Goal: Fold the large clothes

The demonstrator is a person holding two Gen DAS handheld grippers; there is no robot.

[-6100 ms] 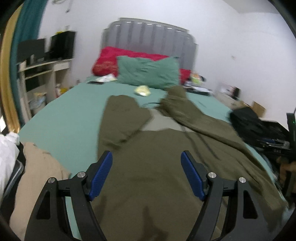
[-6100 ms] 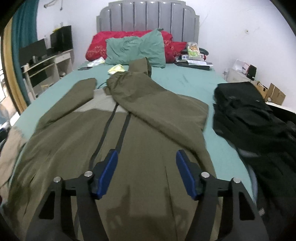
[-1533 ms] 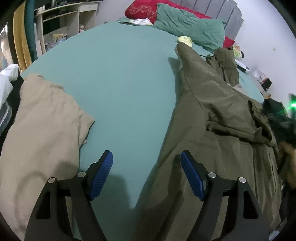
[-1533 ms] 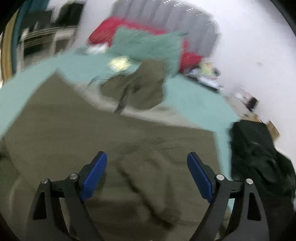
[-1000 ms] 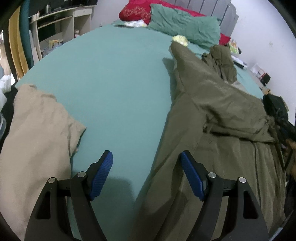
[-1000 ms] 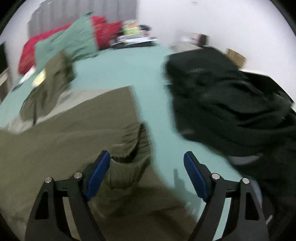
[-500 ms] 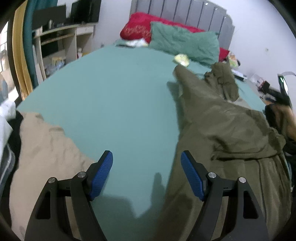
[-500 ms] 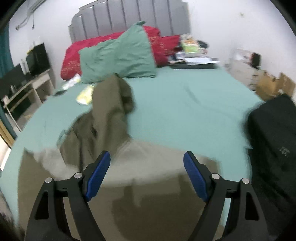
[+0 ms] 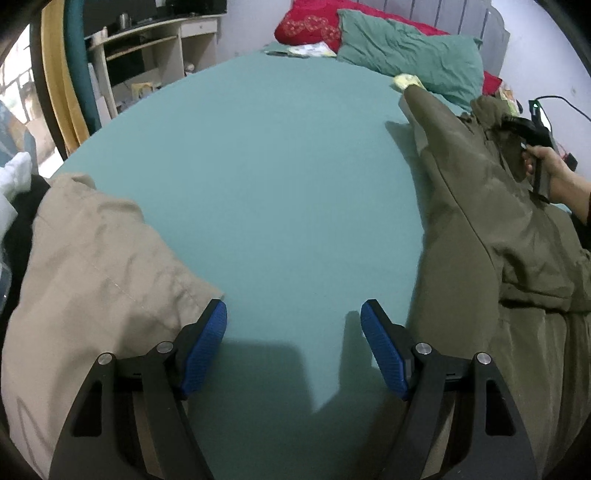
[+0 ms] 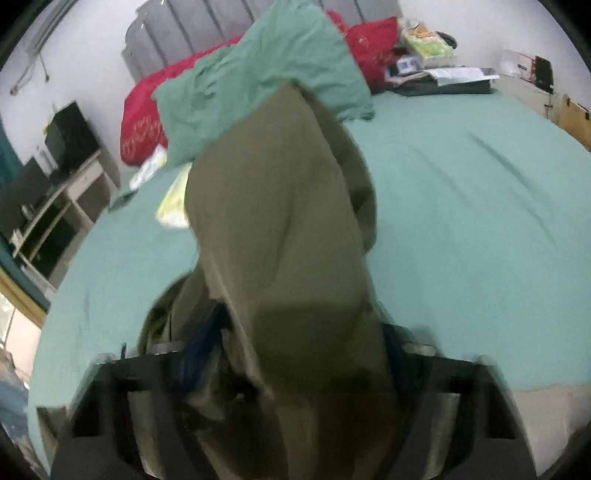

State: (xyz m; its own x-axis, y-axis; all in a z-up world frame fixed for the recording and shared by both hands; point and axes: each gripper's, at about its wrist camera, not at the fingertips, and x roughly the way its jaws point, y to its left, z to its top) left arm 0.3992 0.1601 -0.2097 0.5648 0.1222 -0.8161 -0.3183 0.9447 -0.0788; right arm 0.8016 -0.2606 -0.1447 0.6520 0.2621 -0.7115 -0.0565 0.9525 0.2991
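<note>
Right tongs (image 10: 295, 350) straddle matte olive jacket (image 10: 280, 221) hood (blurred); left tongs (image 9: 293, 347) wide.

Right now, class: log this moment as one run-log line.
left gripper: open, over bed sheet | right gripper: hood of olive jacket between fingers, closure unclear | beige garment: untouched

Home bedroom. Large bed (image 9: 280, 155) with teal sheet, grey padded headboard (image 10: 192, 33), red pillow (image 9: 314, 24) and teal pillow (image 9: 410, 55) at its head. Wooden shelf unit (image 9: 147, 48) with dark electronics stands beside bed. Clothes lie on mattress; papers and clutter (image 10: 436, 74) near far corner.
</note>
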